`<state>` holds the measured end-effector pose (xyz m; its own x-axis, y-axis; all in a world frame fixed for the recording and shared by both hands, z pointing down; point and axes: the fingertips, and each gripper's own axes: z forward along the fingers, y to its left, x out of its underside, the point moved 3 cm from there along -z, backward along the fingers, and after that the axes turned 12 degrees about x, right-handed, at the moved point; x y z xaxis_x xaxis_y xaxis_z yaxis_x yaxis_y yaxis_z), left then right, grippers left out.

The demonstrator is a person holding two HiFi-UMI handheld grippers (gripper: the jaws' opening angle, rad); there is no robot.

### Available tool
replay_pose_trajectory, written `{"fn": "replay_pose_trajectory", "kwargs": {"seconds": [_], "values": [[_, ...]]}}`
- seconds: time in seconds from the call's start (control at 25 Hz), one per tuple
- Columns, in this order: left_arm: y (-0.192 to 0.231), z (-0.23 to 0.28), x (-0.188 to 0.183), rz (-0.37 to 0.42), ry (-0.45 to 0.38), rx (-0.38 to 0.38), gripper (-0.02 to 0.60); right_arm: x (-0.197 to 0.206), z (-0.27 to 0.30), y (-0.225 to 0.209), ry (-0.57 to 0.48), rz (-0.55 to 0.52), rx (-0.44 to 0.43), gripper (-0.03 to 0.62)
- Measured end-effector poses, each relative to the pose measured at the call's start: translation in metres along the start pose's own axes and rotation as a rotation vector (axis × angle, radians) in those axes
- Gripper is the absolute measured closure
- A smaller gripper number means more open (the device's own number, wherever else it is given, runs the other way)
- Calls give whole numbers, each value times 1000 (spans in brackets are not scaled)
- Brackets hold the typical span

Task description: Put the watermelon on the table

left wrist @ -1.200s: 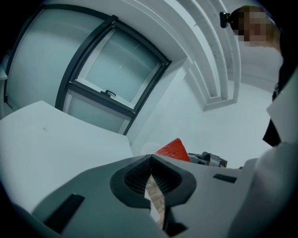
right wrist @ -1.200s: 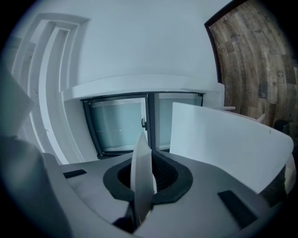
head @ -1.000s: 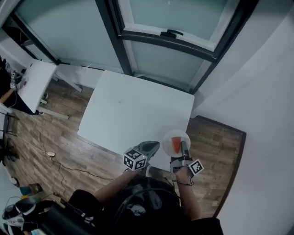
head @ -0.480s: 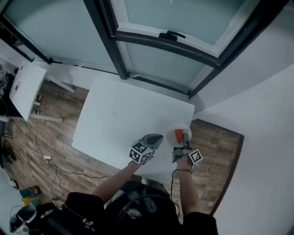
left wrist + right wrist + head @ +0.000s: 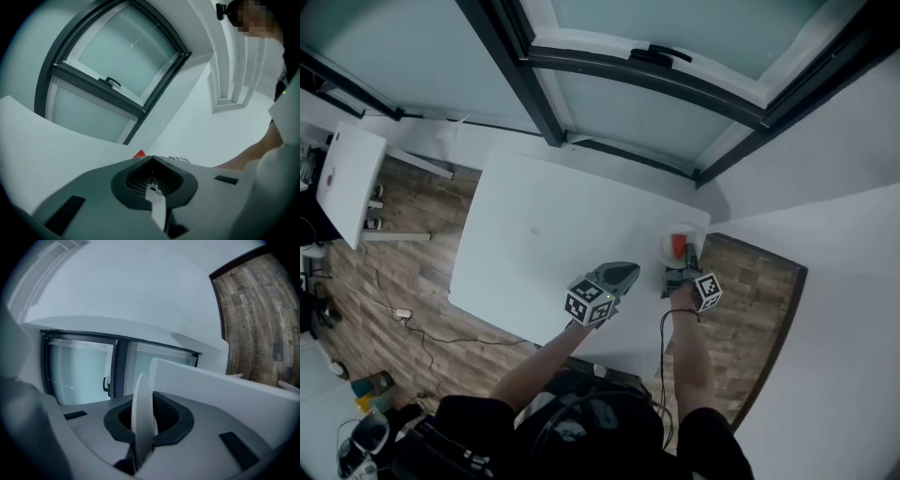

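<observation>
L gripper (image 5: 151, 163): jaws pressed together, empty | R gripper (image 5: 142, 439): pinching plate (image 5: 142, 399) rim | watermelon (image 5: 678, 246): slice on plate, near table (image 5: 544, 234) edge; too small to tell its long axis or pointing direction

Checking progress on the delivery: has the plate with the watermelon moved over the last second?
Yes. The plate with the watermelon, held by the right gripper, has gone from the table's near edge toward its far right corner.

You see a red watermelon (image 5: 678, 246) on a white plate (image 5: 667, 249), a white table (image 5: 544, 244), and a brown wood-grain floor (image 5: 403, 281) at nine o'clock.
</observation>
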<state>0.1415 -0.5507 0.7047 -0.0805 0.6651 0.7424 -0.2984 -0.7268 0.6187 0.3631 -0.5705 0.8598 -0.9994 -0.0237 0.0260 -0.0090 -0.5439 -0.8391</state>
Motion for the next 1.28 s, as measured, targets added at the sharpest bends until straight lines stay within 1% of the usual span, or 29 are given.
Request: {"fn": "replay_pose_trajectory", "kwargs": {"seconds": [0.12,0.16,0.2,0.24,0.28,0.32,0.36,0.4,0.44,0.48,0.56,0.6,0.68,0.76,0.8,0.88,0.96,1.0,1.08,1.12,1.16,1.24,1.28], "values": [[2,-12,-2,-16,-18,-10,577,2,19,3,-35,-34,55,568],[2,-15,-3,-14,-23,-13,577,1,24,7,-48,-67,88,567],[1,-17,-3,-16,-31,-14,577,0,27,11,-56,-123,133,567],[-1,-19,-3,-22,-40,-10,577,0,29,15,-55,-204,188,566],[-4,-21,-3,-35,-50,-2,577,0,29,18,-47,-302,247,553],[-7,-22,-2,-48,-61,9,577,1,28,22,-36,-403,303,535],[-10,-22,-3,-59,-69,19,577,2,27,25,-26,-486,349,501],[-12,-22,-3,-63,-75,25,578,2,26,26,-18,-548,381,457],[-14,-21,-4,-65,-78,27,578,0,25,26,-12,-604,404,436],[-15,-20,-4,-68,-81,25,577,-3,24,25,-6,-680,422,431],[-20,-19,0,-77,-86,16,577,-10,16,24,5,-897,449,396],[-22,-21,3,-78,-89,11,577,-11,10,25,8,-1011,446,391],[-28,-25,6,-78,-99,1,577,-4,-4,34,23,-1208,383,391],[-34,-30,9,-77,-107,-8,577,14,-22,40,76,-1344,268,393],[-38,-32,10,-73,-108,-11,577,24,-35,42,115,-1378,206,393],[-50,-36,13,-54,-106,-15,577,44,-70,47,165,-1411,106,393],[-66,-42,15,-13,-98,-18,577,60,-114,53,160,-1457,52,405],[-74,-45,16,13,-96,-21,577,68,-136,56,156,-1475,27,453],[-90,-54,15,48,-115,-39,577,81,-180,57,167,-1465,-25,542],[-97,-60,15,47,-139,-51,577,84,-201,54,170,-1447,-34,570],[-106,-65,15,33,-167,-58,577,84,-221,50,162,-1430,-31,581],[-127,-73,19,13,-203,-50,577,82,-259,44,134,-1398,-24,582],[-139,-76,21,25,-203,-44,577,83,-276,40,133,-1371,-40,583]]}}
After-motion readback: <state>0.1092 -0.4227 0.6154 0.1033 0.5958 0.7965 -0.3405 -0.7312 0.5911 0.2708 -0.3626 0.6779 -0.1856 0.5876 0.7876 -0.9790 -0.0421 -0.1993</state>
